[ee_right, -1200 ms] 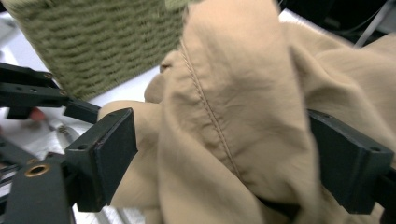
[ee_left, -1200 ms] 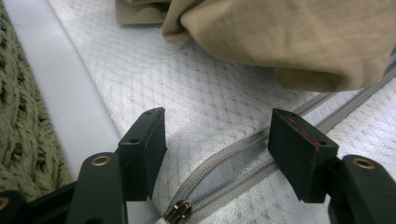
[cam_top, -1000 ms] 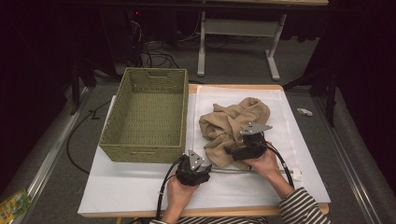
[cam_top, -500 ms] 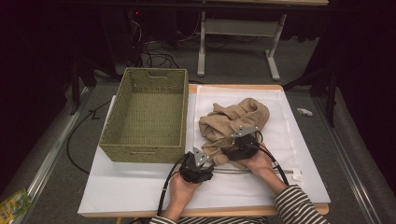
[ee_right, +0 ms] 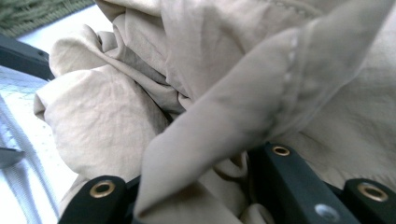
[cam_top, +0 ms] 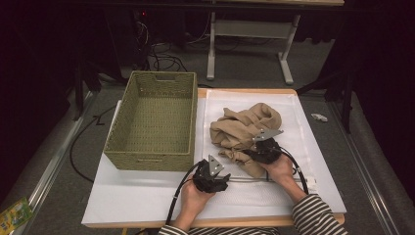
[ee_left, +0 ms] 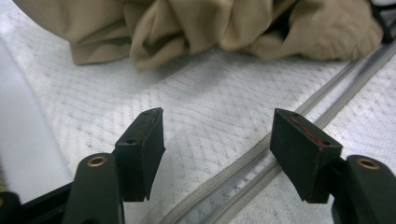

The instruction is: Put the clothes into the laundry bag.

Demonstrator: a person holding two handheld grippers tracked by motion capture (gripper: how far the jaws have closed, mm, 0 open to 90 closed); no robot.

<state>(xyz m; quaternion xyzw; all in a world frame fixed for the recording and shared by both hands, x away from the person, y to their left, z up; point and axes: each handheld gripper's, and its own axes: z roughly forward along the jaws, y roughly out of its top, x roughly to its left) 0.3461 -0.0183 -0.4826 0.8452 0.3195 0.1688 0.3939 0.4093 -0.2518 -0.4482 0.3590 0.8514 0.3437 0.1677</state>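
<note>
Overhead, white table (cam_top: 147, 196) — left hand-held gripper (ee_left: 217, 140) spread; right hand-held gripper (ee_right: 205, 186) pinches tan cloth (cam_top: 244, 129).

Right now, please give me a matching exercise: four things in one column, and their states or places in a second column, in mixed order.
Things:
1. basket
2. cloth
3. left gripper
4. right gripper

States or places:
A. jaws open over the white mat
B. crumpled on the mat
C. empty, left of the mat
D. closed on a fold of cloth

Pairs: 1-C, 2-B, 3-A, 4-D
</note>
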